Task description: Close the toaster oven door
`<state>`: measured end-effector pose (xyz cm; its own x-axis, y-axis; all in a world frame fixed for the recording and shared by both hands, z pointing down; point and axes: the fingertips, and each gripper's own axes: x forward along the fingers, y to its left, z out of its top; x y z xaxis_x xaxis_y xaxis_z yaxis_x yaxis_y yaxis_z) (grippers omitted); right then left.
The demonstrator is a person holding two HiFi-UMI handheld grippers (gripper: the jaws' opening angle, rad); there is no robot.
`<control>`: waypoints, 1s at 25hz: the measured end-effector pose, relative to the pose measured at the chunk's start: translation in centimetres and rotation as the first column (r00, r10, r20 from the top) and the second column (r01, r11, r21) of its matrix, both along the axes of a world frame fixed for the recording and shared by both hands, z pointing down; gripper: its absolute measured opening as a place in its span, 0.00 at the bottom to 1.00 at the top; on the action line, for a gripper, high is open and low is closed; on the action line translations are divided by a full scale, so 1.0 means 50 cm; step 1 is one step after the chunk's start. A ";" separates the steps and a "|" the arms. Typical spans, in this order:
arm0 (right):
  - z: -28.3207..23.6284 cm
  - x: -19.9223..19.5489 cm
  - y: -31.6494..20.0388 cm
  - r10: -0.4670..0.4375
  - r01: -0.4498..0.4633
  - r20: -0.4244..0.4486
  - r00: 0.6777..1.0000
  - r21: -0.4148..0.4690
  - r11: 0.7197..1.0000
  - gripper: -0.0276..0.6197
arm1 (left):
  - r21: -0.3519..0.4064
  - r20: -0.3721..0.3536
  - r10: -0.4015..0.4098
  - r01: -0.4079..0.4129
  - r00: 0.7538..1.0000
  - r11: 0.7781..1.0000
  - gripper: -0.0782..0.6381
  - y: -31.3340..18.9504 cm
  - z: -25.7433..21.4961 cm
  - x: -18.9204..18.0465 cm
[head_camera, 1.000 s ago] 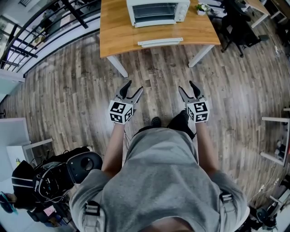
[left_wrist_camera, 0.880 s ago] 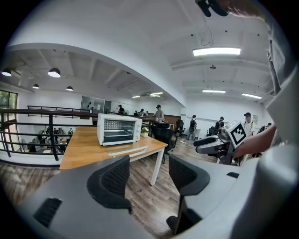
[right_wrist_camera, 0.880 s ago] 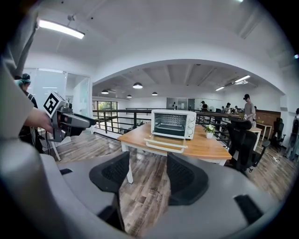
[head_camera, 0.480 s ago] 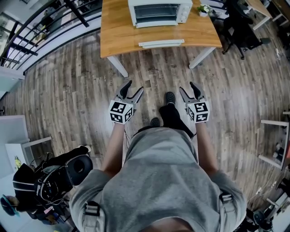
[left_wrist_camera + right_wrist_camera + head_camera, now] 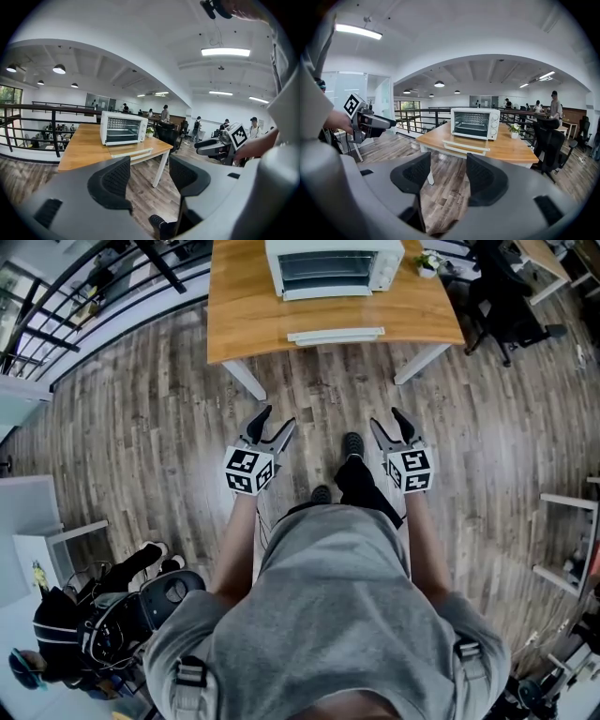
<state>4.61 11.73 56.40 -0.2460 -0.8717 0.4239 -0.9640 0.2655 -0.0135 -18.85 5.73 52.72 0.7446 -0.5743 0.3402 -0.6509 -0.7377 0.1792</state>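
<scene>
Wood floor [image 5: 141, 427] lies between the person [image 5: 328, 615] and the counter [image 5: 244, 306], where the toaster oven [image 5: 335, 263] stands, door [image 5: 336, 335] folded down, well ahead of the left gripper [image 5: 277, 418] and right gripper [image 5: 385, 418], whose jaws gape wide, empty.

Toaster oven [image 5: 333, 263] glossy metal; table [image 5: 244, 306] smooth wood; floor [image 5: 141, 427] matt wd planks.

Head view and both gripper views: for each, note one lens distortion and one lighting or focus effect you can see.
Head view: the fisheye lens bows the floor planks, and the light is even. Left gripper view: there is a dark round vignette, a ceiling light panel is blown out white, and the toaster oven is sharp. Right gripper view: it has the same vignette, and a bright light strip glares at top left.
</scene>
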 end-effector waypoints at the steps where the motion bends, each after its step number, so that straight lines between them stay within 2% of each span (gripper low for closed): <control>1: 0.002 0.008 -0.004 0.003 -0.003 0.002 1.000 -0.003 1.000 0.43 | -0.003 0.000 0.004 -0.004 1.000 1.000 0.48 -0.005 0.000 0.007; 12: 0.019 0.088 -0.051 -0.012 0.012 0.012 1.000 -0.009 1.000 0.42 | -0.012 0.014 -0.016 0.017 1.000 1.000 0.48 -0.037 0.014 0.078; 25: 0.049 0.162 -0.222 -0.101 0.103 0.031 0.994 -0.065 0.993 0.41 | -0.063 0.041 -0.109 0.111 0.993 0.992 0.48 -0.176 0.029 0.142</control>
